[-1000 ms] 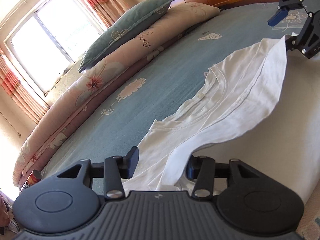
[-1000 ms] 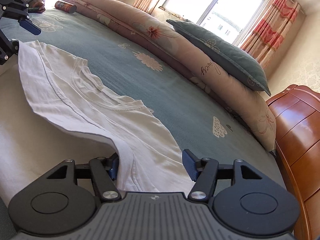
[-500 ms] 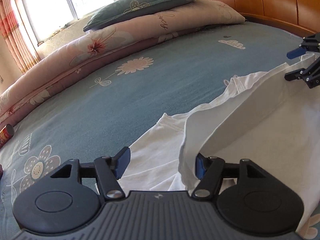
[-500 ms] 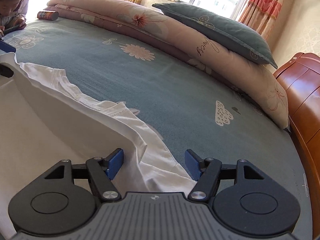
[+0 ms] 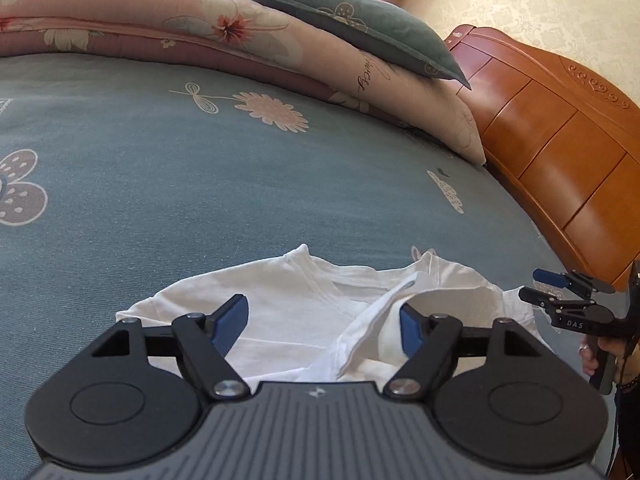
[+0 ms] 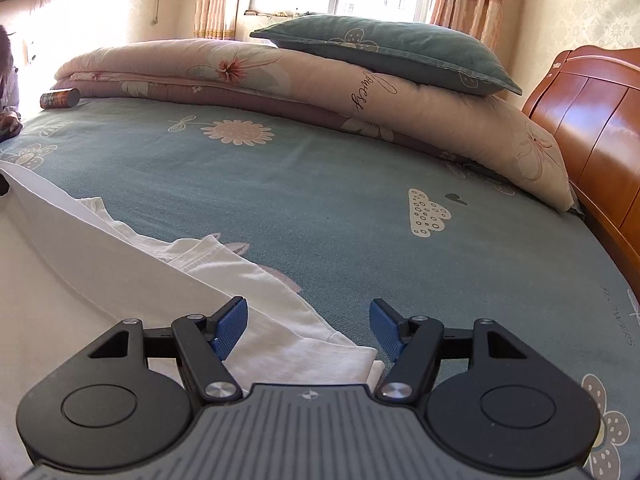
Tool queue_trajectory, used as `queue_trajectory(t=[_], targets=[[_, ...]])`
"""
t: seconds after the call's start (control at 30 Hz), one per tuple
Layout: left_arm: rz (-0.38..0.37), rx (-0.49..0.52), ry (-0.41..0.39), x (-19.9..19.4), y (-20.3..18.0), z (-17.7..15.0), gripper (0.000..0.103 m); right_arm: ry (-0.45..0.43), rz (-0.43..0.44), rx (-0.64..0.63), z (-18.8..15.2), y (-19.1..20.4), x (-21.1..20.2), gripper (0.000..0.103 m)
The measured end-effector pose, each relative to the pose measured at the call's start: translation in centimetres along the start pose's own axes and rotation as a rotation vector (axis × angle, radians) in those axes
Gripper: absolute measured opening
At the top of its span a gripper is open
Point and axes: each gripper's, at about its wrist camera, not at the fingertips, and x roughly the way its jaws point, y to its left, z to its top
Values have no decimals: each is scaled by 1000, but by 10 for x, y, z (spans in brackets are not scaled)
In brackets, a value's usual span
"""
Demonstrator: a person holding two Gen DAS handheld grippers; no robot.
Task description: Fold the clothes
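Note:
A white T-shirt [image 5: 288, 304] lies on the blue flowered bed sheet [image 5: 200, 184], its collar toward the quilt. My left gripper [image 5: 320, 324] hovers low over it and its jaws are opening. A raised fold of cloth leans against the right pad [image 5: 412, 326], and nothing is pinched. In the right wrist view the shirt [image 6: 100, 280] spreads to the left with a long folded ridge. My right gripper [image 6: 308, 326] is open above the shirt's corner, its pads clear of the cloth. The left wrist view shows the right gripper [image 5: 532, 284] at the far right, held by a hand [image 5: 592, 356].
A rolled flowered quilt [image 6: 280, 76] with a green pillow [image 6: 392, 52] on top runs along the far side of the bed. The wooden headboard [image 6: 600, 120] stands at the right. A can [image 6: 60, 98] lies at the far left, near a person [image 6: 8, 80].
The shirt edge that hung stretched between both grippers now lies folded on the bed. The left jaws have spread wider and released the cloth. Both views have rolled to level.

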Motion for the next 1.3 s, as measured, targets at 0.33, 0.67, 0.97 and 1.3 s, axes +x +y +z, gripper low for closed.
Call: queue_trajectory(t=[0.33,0.67,0.97,1.3], targets=[[91,-42,-66,-33,10,-3,77,-10,2,11,-11,-3,-29,72],[33,220,-155,-81,-57,-71,77,2,26,127,-64,-12,-79,72],[129,161,-73,-21,-58,-65,77,24,68,194,-79,-5,-79,72],[202,213,-121,-43,-57,-96,77,33,99,261,-84,-15,-76,50]])
